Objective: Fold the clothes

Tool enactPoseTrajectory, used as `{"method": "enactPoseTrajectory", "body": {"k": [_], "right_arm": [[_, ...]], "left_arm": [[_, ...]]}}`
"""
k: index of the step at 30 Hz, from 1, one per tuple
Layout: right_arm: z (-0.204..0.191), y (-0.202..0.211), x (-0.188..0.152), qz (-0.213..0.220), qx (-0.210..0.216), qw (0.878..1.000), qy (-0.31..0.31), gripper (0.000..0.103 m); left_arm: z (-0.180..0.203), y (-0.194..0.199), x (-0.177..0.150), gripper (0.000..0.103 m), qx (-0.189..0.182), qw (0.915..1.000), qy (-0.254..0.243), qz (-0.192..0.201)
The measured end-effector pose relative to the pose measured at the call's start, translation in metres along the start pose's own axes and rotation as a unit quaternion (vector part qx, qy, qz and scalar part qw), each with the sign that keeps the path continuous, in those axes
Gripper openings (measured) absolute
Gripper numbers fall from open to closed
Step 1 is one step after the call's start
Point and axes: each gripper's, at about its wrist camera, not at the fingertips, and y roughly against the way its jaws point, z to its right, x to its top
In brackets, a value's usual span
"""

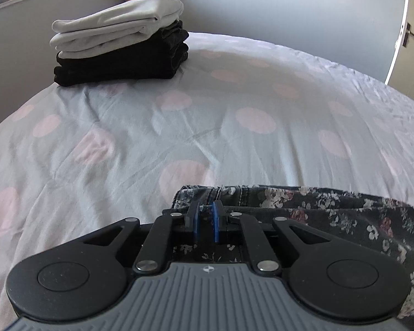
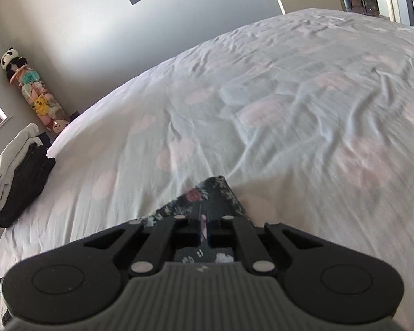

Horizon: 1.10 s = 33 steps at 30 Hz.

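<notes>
A dark floral garment (image 1: 331,209) lies at the near edge of the bed, stretching right in the left wrist view. My left gripper (image 1: 205,215) is shut on its left end, with the cloth pinched between the blue pads (image 1: 214,215). In the right wrist view a pointed corner of the same floral garment (image 2: 215,193) sticks out past my right gripper (image 2: 204,224), which is shut on it. Most of the garment lies hidden under both grippers.
A stack of folded clothes (image 1: 118,47), white on top of black, sits at the bed's far left corner; the stack (image 2: 16,173) shows at the left in the right wrist view. The polka-dot bedsheet (image 1: 207,115) spreads ahead. A tube of plush toys (image 2: 38,96) stands by the wall.
</notes>
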Motion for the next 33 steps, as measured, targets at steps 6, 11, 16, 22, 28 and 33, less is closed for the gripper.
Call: {"method": "enactPoseTrajectory", "body": {"k": [6,11,16,22,28,33], "right_arm": [[0.006,-0.037,-0.002,-0.022,-0.021,0.999,0.026,0.000],[0.013,-0.044,-0.004,-0.032,-0.025,0.999,0.020,0.000],[0.024,-0.011,0.003,-0.009,-0.032,0.999,-0.020,0.010],[0.040,0.041,-0.002,-0.042,-0.026,0.993,-0.105,0.011],[0.044,0.061,-0.024,-0.118,-0.062,0.980,-0.145,0.011],[0.032,0.050,-0.033,-0.175,-0.104,0.975,-0.092,0.012]], "left_arm": [[0.000,-0.012,-0.004,0.011,0.001,0.9999,-0.007,-0.013],[-0.002,-0.015,-0.004,0.011,-0.002,0.9999,-0.007,-0.013],[-0.004,-0.010,-0.003,0.011,-0.005,1.0000,0.001,-0.004],[-0.004,0.004,0.001,0.011,-0.007,0.9999,0.009,0.010],[-0.009,0.021,-0.005,0.011,-0.003,0.9999,0.016,-0.005],[-0.020,0.033,-0.011,0.013,-0.011,0.9989,0.039,-0.025]]}}
